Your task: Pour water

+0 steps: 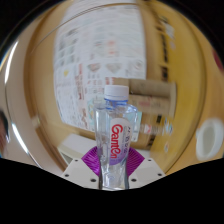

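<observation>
A clear plastic water bottle (pixel 114 135) with a white cap and a red-lettered label stands upright between my fingers. My gripper (pixel 113 162) is shut on the bottle's lower body, the purple pads (pixel 92 159) pressing on it from both sides. The bottle is held up in the air, away from any surface. The water level is hard to tell.
Beyond the bottle is a brown cardboard box (pixel 150 103) and a wall or board covered with paper sheets (pixel 95 55). A white surface (pixel 75 147) lies low at the left behind the fingers.
</observation>
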Demonstrator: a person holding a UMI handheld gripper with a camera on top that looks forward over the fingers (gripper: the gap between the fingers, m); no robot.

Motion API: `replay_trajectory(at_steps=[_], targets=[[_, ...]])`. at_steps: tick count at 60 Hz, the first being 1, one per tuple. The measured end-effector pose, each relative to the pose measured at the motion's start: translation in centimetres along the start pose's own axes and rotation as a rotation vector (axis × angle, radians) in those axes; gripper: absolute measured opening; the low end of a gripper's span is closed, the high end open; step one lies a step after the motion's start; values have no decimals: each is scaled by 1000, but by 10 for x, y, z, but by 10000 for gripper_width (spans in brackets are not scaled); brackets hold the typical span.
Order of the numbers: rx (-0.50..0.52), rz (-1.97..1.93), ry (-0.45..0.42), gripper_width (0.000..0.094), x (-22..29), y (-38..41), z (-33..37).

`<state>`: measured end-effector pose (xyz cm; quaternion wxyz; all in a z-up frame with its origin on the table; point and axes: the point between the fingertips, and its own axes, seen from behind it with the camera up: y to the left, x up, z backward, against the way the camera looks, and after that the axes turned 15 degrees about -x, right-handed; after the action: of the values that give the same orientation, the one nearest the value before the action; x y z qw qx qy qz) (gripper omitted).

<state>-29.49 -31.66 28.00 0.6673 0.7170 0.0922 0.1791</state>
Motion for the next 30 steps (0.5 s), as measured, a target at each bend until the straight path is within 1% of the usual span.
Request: replay_trajectory(at_steps=[5,8,9,13,17,20,23,27,30], targets=[[-52,292,-92,282,38,19,3],[-81,451,-157,281,71,16,11],[-110,501,-185,283,73,23,14],[-204,717,-286,282,115,18,26],[-281,919,-364,283,158,-1,36],[-375,1046,-397,283,174,-6,50],[-452,1159,-420,284,202,-40,55],[-567,1278,-422,284,231,-81,64],[-656,1336,-404,284,241,-102,72]])
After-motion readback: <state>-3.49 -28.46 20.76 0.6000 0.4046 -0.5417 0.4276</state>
